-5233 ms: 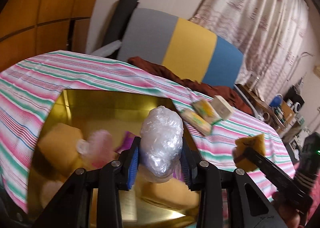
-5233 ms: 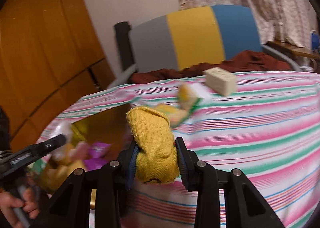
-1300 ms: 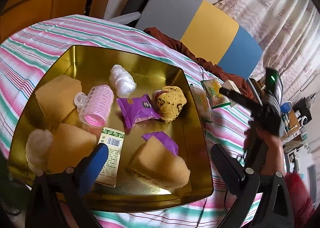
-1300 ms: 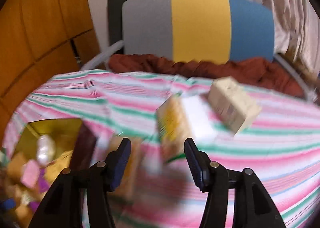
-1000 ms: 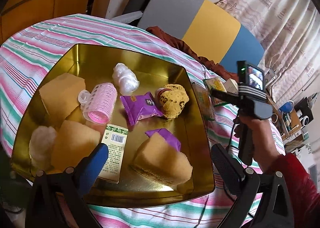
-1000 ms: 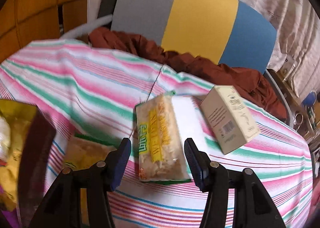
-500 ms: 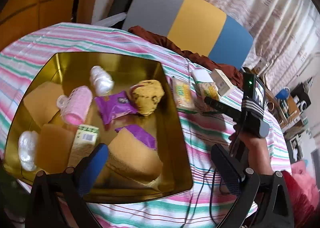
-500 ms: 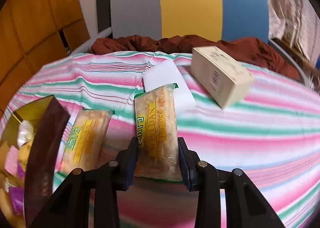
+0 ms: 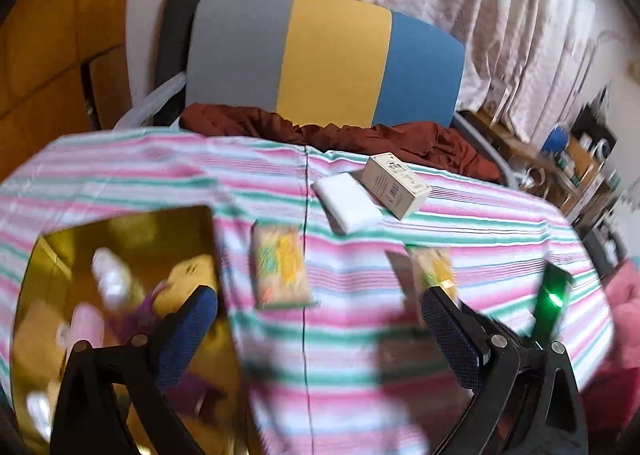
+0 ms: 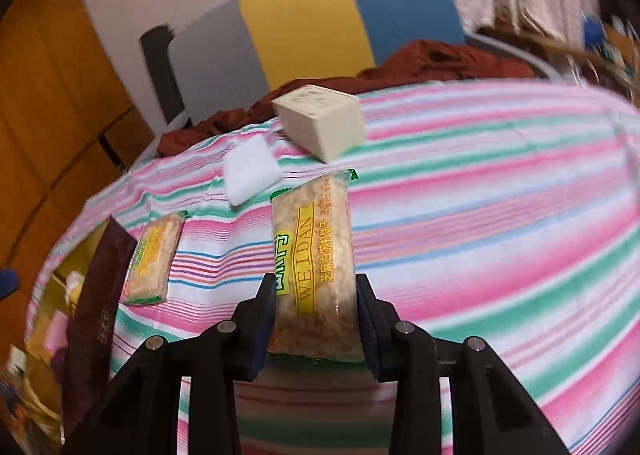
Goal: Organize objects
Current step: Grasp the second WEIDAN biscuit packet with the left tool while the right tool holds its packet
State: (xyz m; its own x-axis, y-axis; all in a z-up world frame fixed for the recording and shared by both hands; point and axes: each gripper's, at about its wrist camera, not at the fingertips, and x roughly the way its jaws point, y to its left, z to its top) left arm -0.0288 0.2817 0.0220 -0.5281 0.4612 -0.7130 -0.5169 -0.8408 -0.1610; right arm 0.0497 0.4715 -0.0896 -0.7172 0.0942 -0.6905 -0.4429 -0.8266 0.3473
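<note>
Clear plastic cracker packet with yellow label now sits clamped between the right gripper pads, lifted off the striped pink-green-white tablecloth; a second ago the jaws stood wide around it, so the pick is done (carry to the tray likely next). Left of that gripper lies a second matching cracker packet, beyond it the gold metal tray; ahead, a white flat pad and a beige cardboard box. Left gripper is spread wide, empty, swung from tray toward the second packet.
</note>
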